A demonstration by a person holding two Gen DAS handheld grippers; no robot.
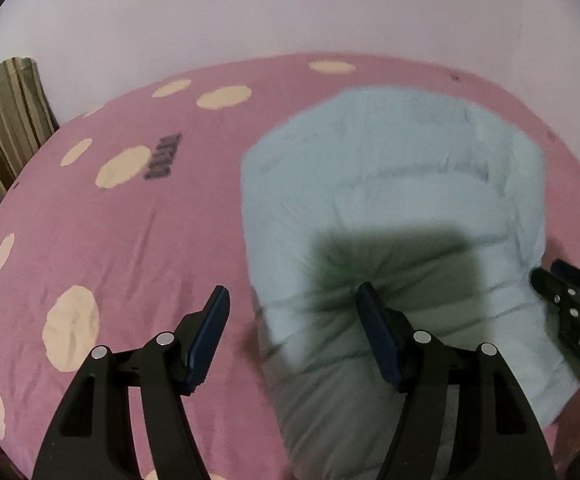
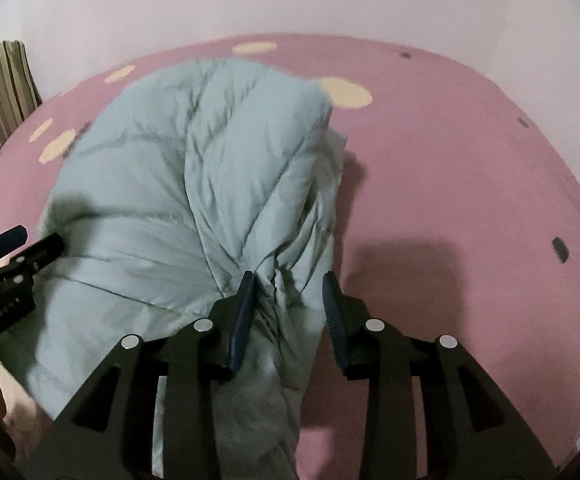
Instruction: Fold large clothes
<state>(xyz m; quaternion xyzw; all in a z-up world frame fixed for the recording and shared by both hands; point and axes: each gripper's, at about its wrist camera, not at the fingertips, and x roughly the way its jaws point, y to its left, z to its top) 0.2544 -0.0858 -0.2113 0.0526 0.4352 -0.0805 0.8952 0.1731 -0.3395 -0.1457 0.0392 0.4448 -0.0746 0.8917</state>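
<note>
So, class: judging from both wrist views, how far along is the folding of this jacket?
Done: the pale blue jacket lies on the pink bedspread, already bunched into a rough bundle. In hand: the right hand-held gripper has a raised fold of jacket between its fingers, jaws not fully closed; the left hand-held gripper is open at the near edge. Left: laying that fold over and flattening it neatly.

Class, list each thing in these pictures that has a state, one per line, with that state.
Puffer jacket: partly folded, bunched, lying on the bed.
Left tool: open, holding nothing.
Right tool: open, jacket fabric between its fingers.
Bedsheet: spread, lightly wrinkled.
</note>
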